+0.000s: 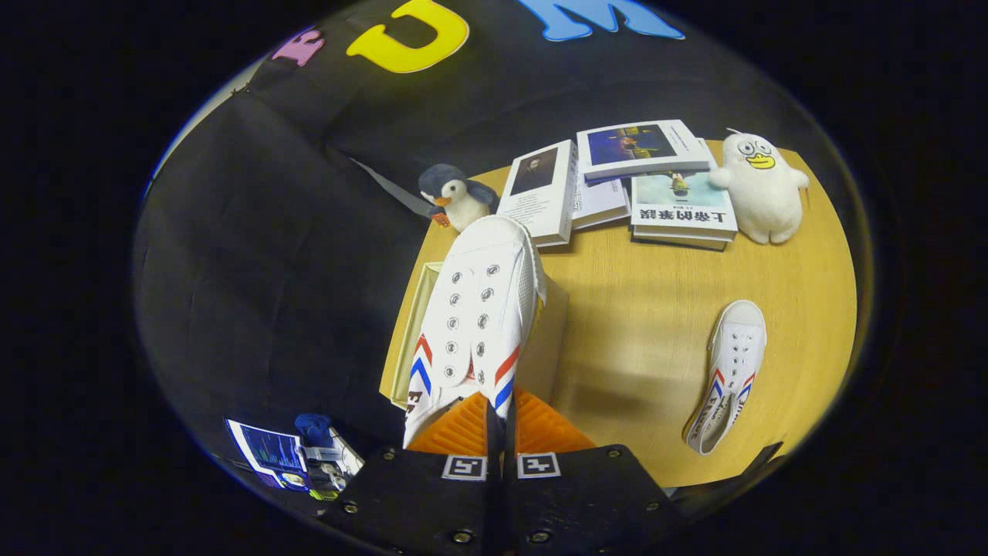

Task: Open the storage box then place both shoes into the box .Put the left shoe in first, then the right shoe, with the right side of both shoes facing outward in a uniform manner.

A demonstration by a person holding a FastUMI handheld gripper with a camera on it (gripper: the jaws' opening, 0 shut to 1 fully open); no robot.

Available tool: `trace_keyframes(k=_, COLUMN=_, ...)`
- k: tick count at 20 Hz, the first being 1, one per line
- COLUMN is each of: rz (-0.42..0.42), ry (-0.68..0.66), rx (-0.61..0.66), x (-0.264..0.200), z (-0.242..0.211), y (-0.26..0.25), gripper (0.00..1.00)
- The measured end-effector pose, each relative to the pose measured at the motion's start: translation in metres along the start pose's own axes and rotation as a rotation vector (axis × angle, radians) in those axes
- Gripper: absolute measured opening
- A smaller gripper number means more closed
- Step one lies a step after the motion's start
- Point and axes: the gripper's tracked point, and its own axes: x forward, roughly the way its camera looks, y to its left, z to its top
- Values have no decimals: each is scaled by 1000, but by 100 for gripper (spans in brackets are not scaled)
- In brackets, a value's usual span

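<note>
Wooden table [656, 309]: fingers [500, 421] pinch white shoe [475, 324] over box [409, 340].

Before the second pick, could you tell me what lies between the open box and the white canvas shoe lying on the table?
Bare wooden tabletop between box and lying shoe, in the gripper view.

The claw [499, 413] has its orange fingers [455, 428] nearly closed, pointing forward.
</note>
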Motion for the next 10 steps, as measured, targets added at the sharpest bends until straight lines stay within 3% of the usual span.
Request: trace_keyframes(k=10, rz=0, ry=93, rx=-91, x=64, z=-4, y=58, gripper=0)
